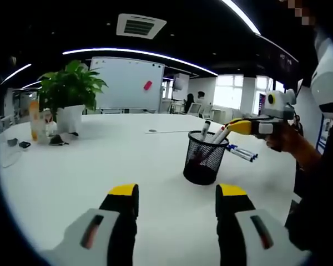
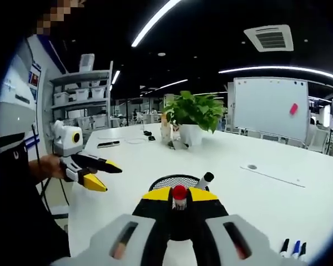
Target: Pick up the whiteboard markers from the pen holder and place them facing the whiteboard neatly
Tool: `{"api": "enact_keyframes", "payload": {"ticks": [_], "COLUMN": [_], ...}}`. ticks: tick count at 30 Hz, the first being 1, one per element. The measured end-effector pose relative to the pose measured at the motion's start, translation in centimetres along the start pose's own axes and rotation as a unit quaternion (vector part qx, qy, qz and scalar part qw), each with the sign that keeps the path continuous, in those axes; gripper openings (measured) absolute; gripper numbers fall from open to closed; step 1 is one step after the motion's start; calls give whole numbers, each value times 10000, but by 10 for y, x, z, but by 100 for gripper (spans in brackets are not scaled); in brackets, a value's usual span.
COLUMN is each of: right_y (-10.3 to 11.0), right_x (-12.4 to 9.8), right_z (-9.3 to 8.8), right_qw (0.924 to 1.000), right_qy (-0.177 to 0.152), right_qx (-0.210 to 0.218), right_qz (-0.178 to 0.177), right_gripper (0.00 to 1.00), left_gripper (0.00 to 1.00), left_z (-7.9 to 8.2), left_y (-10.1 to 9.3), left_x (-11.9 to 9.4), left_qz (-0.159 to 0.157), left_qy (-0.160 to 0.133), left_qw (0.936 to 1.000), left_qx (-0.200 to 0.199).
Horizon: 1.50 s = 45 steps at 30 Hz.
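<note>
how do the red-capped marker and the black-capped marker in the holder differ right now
The red-capped white marker is clamped upright between the right gripper's yellow-tipped jaws; the black-capped white marker leans free, untouched, in the black mesh pen holder. Their caps differ, red against black. Both have white barrels and stand over the holder.

A black mesh pen holder (image 1: 205, 157) is seen right of frame centre, white markers (image 1: 205, 130) leaning inside; three more markers (image 1: 242, 152) are laid just right of it
</note>
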State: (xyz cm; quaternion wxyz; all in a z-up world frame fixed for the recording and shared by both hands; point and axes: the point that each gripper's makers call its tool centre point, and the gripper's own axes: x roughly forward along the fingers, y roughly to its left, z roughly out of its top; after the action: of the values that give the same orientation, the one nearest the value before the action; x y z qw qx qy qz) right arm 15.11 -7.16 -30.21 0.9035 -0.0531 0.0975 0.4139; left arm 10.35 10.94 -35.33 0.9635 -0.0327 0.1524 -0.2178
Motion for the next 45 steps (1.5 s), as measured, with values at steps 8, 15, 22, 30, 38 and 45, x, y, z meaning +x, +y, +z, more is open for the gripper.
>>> {"api": "enact_keyframes", "payload": {"ticks": [8, 15, 22, 30, 38, 45], "right_y": [-4, -5, -6, -9, -14, -25], "right_x": [-14, -19, -22, -26, -37, -47], "right_z": [17, 24, 28, 37, 52, 55], "right_qw": [9997, 9994, 9992, 9989, 9978, 9969], "right_qy": [-238, -323, -379, -427, -598, -648], "right_qx": [80, 91, 60, 22, -97, -111], "right_qz": [-37, -97, -127, -169, -253, -443], "right_gripper": [13, 13, 13, 13, 13, 13], "left_gripper": [57, 57, 57, 57, 57, 57], "left_z": [2, 2, 3, 4, 5, 7], "left_y": [-2, -4, -5, -5, -6, -9], "left_x": [-1, -1, -1, -2, -1, 1], "left_qz": [1, -24, -51, -52, -68, -102], "left_qy": [-25, -36, -39, -35, -10, 11], "left_qw": [10000, 10000, 10000, 10000, 9999, 9998], "left_qx": [22, 24, 33, 55, 98, 155]}}
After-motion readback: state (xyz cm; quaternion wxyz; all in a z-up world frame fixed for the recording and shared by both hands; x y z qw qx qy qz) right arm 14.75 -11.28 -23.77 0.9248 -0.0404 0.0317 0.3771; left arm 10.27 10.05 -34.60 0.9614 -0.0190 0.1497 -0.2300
